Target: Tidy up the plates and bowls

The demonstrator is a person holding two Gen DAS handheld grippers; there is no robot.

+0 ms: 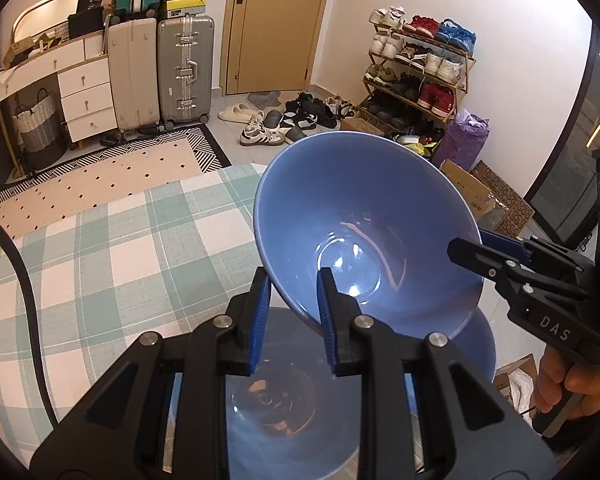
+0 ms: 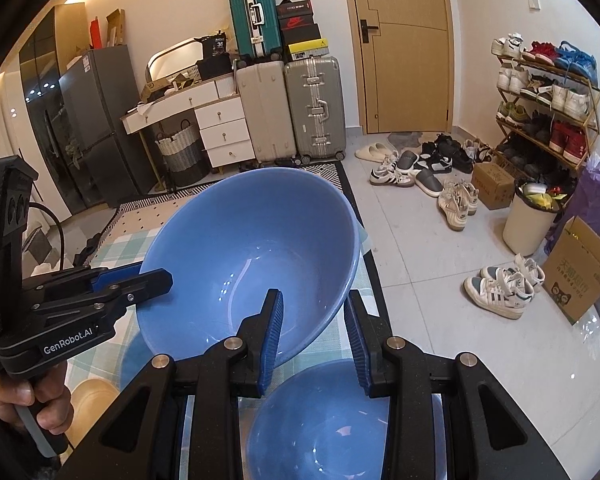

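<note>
A large blue bowl (image 1: 364,220) is held tilted in the air above the checked tablecloth (image 1: 120,248). My left gripper (image 1: 294,300) is shut on its near rim. My right gripper (image 1: 466,246) clamps the opposite rim. In the right wrist view the same blue bowl (image 2: 252,248) is pinched by my right gripper (image 2: 314,320), with my left gripper (image 2: 156,276) on its left rim. A second blue bowl (image 1: 292,392) sits below on the table, also seen in the right wrist view (image 2: 324,420). A beige bowl (image 2: 90,400) lies at lower left.
The table edge drops to a tiled floor with scattered shoes (image 2: 452,200), a white bin (image 2: 530,220) and a cardboard box (image 2: 584,272). Suitcases (image 1: 184,68) and a shoe rack (image 1: 416,68) stand by the far wall.
</note>
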